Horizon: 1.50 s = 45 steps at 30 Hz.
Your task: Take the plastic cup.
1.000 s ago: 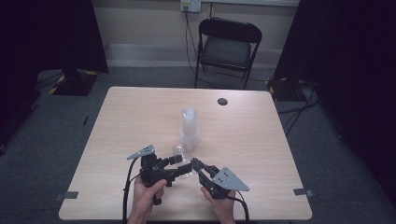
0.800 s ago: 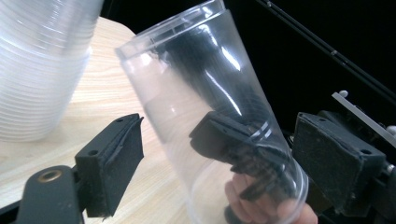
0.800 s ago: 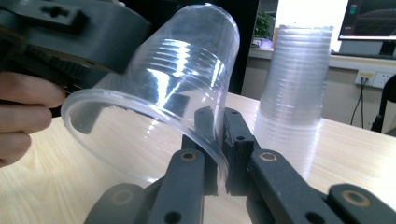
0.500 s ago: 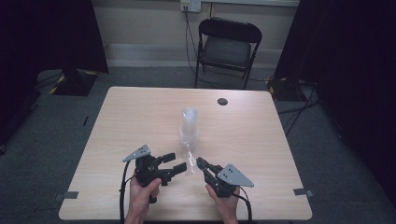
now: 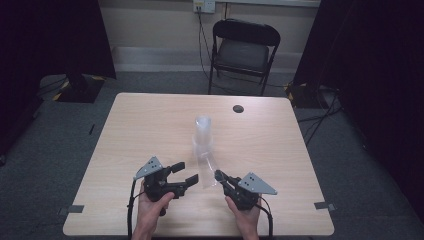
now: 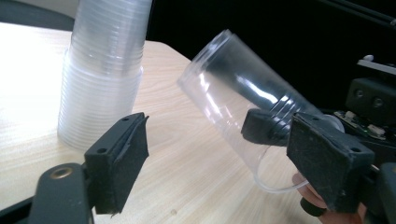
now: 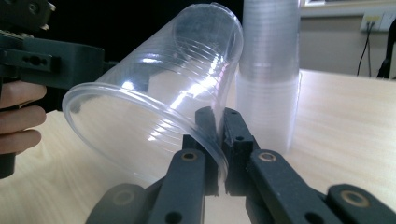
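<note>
A tall stack of clear plastic cups [image 5: 202, 134] stands upright mid-table. In front of it a single clear cup [image 5: 206, 172] lies tilted, its mouth toward the person. My right gripper [image 5: 220, 176] is shut on that cup's rim, one jaw inside the wall [image 7: 217, 126]. The cup [image 7: 154, 93] leans left of the stack [image 7: 268, 84]. My left gripper [image 5: 184, 174] is open; its jaws have just been closing, with nothing pressed between the pads. In the left gripper view [image 6: 226, 137] the cup [image 6: 233, 88] hangs just beyond the fingertips, beside the stack [image 6: 102, 79].
A small black round disc [image 5: 238, 108] lies near the table's far edge [image 5: 200, 95]. A black folding chair [image 5: 245, 50] stands behind the table. Bare tabletop [image 5: 140, 130] stretches to the left and right of the stack.
The left gripper's jaws have drawn back a little to the left, off the single cup, and stand narrower. The right gripper has kept its hold on the cup's rim.
</note>
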{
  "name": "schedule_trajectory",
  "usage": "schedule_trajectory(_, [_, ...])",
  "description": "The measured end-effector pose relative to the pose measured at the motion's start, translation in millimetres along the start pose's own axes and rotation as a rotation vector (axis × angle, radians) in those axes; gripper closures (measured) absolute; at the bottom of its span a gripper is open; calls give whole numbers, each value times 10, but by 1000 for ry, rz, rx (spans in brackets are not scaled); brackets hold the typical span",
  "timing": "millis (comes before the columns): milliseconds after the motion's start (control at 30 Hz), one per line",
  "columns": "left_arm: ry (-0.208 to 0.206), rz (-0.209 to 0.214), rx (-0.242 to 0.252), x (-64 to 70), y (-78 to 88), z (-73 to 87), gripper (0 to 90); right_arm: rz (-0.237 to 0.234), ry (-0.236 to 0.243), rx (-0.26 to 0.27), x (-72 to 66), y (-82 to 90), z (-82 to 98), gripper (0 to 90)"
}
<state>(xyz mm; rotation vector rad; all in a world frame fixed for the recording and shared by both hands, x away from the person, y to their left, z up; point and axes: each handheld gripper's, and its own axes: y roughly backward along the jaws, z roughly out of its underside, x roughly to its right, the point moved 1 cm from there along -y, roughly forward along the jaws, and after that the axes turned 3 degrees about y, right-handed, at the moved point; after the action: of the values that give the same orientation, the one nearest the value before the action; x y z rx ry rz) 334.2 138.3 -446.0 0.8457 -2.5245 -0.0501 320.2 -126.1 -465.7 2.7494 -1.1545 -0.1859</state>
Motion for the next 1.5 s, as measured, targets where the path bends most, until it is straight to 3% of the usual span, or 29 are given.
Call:
schedule_trajectory(100, [-41, -40, 1, -17, -5, 11, 217, -7, -26, -25, 32, 23, 18, 864])
schedule_trajectory(233, [-72, -52, -19, -37, 12, 12, 193, -31, -70, -63, 86, 68, 22, 865])
schedule_trajectory(400, [-107, -31, -62, -58, 7, 23, 208, -33, -98, -104, 157, 121, -9, 866])
schedule_trajectory(600, [-186, -52, -89, -39, -19, 25, 171, -79, -121, -170, 204, 95, -51, 863])
schedule_trajectory(700, [-250, -83, -107, -22, -33, 33, 181, -106, -127, -208, 214, 71, -95, 863])
schedule_trajectory(833, [-296, -96, -113, -1, -56, 44, 182, -128, -121, -249, 230, 50, -165, 864])
schedule_trajectory(1000, [-385, -139, -170, 35, -102, 60, 170, -149, -113, -285, 247, 37, -249, 865])
schedule_trajectory(1300, [-446, -156, -174, 55, -153, 89, 162, -191, -119, -363, 277, 29, -349, 865])
schedule_trajectory(1500, [-496, -171, -189, 65, -176, 114, 168, -217, -111, -453, 258, -35, -373, 864])
